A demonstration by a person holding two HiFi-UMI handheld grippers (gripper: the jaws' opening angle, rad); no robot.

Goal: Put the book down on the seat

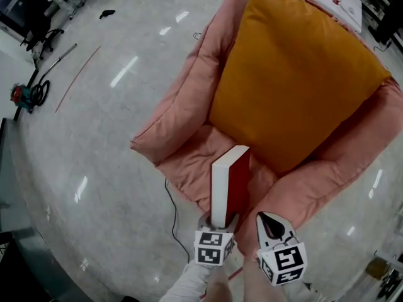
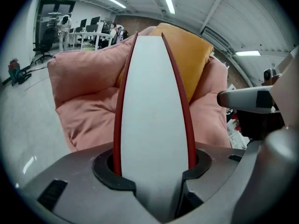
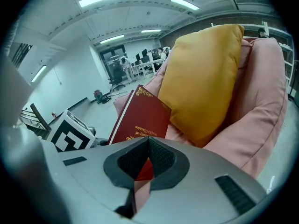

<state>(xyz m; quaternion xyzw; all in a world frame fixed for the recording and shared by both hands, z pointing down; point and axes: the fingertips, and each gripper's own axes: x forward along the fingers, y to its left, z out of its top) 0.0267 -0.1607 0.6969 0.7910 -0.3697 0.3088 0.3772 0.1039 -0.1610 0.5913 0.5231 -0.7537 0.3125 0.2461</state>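
- The book [image 1: 230, 184], a stiff red hardback, stands upright over the pink seat [image 1: 187, 161], at 7 o'clock of the orange cushion [image 1: 296, 74].
- The left gripper [image 1: 218, 223] has its fingers clamped across the covers at the book's lower end. Held there it is probably top-heavy and may slip.
- The right gripper [image 1: 272, 224], at 3 o'clock of the left, has its fingers closed on nothing.

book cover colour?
The book has a dark red cover with gold lettering, clearest in the right gripper view.
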